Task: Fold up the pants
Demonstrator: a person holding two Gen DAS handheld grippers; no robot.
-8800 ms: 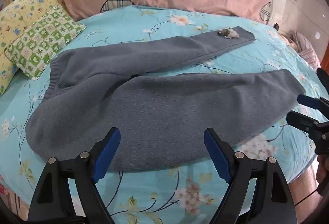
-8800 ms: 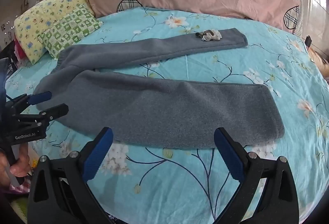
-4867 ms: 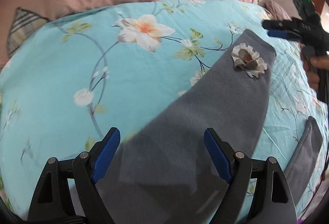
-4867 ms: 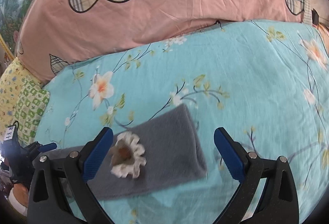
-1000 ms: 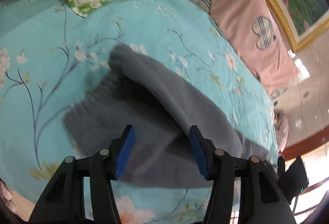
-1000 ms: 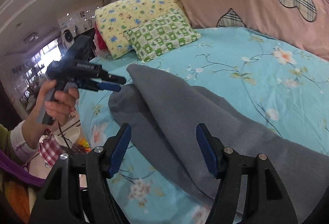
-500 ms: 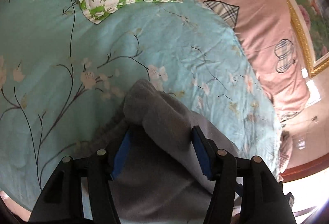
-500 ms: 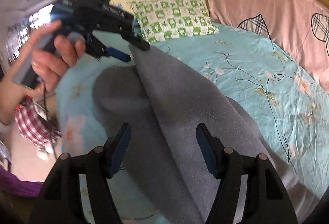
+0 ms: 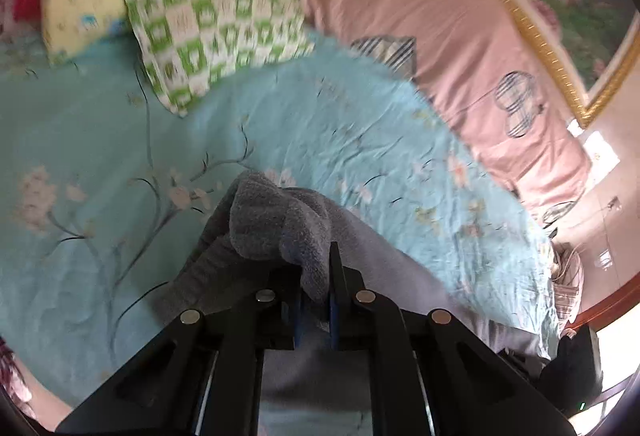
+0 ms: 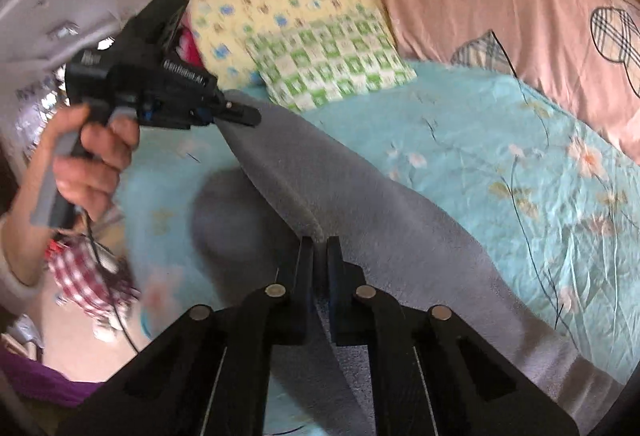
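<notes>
Pants [image 9: 276, 224] of thick grey fleece bunch in a nubby wad between the clenched left gripper [image 9: 316, 300]; the right gripper [image 10: 318, 268] pinches a taut ridge. The rest drapes over the turquoise floral bedsheet [image 10: 500, 124], near the green checked pillow [image 9: 212, 32].

Round bed under a turquoise floral sheet [image 9: 360, 124], edged by a pink headboard cushion [image 10: 520, 8] with plaid hearts. Yellow pillow [image 10: 272, 4] and green-checked pillow [image 9: 212, 32] stacked together. Gold-framed floral painting [image 9: 576, 8] behind.
</notes>
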